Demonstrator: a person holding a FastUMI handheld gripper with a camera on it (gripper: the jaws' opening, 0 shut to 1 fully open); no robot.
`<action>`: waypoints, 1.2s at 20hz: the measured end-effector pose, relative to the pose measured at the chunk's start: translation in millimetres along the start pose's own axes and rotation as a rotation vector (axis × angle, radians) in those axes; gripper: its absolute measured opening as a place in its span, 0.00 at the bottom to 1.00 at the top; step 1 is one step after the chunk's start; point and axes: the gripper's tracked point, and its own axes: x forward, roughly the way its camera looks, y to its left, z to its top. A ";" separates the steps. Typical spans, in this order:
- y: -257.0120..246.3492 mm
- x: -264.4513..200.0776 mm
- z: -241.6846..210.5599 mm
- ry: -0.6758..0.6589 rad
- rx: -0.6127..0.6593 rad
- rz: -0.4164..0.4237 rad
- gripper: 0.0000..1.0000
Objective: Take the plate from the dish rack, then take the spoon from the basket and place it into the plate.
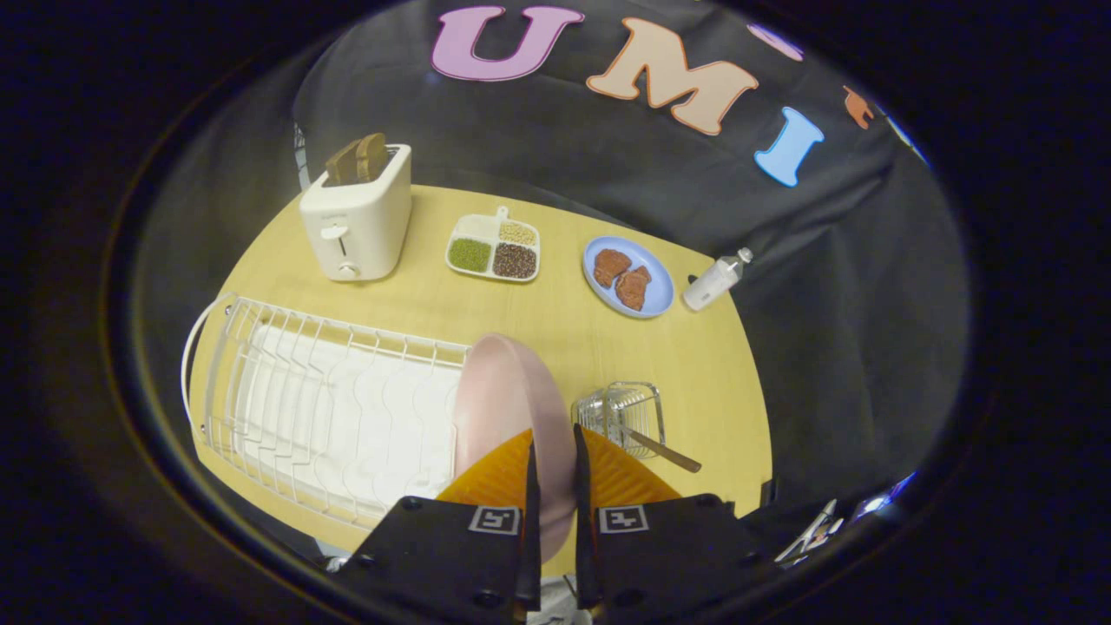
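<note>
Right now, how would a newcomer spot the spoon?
Find the white dish rack on the wooden table. Just beyond its end, past the pink plate pinched in the gripper, stands a small wire basket. The spoon leans out of it, its brown handle overhanging the rim.

We see a mock kitchen set up in a booth. A toaster [356, 217], a dish rack [321, 408] and plated food [628, 278] sit on a wooden table [555, 321].

plate [503, 399]: lower rim hidden between my hand-held gripper [555, 469] fingers | spoon [660, 447]: bowl end hidden inside basket [621, 408] | bottle [716, 279]: label too small
</note>
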 end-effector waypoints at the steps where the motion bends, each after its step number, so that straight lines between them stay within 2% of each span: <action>1: 0.6 -2.0 2.6 -0.008 -0.014 -0.011 0.19; 5: 0.3 -17.1 26.9 -0.082 -0.053 -0.052 0.19; 13: -11.7 -53.4 44.6 -0.186 0.057 0.072 0.18; 16: -42.1 -63.4 43.7 -0.217 0.139 0.103 0.18; 19: -86.0 -75.0 37.4 -0.266 0.211 0.099 0.18; 24: -153.9 -82.2 1.0 -0.344 0.344 0.097 0.18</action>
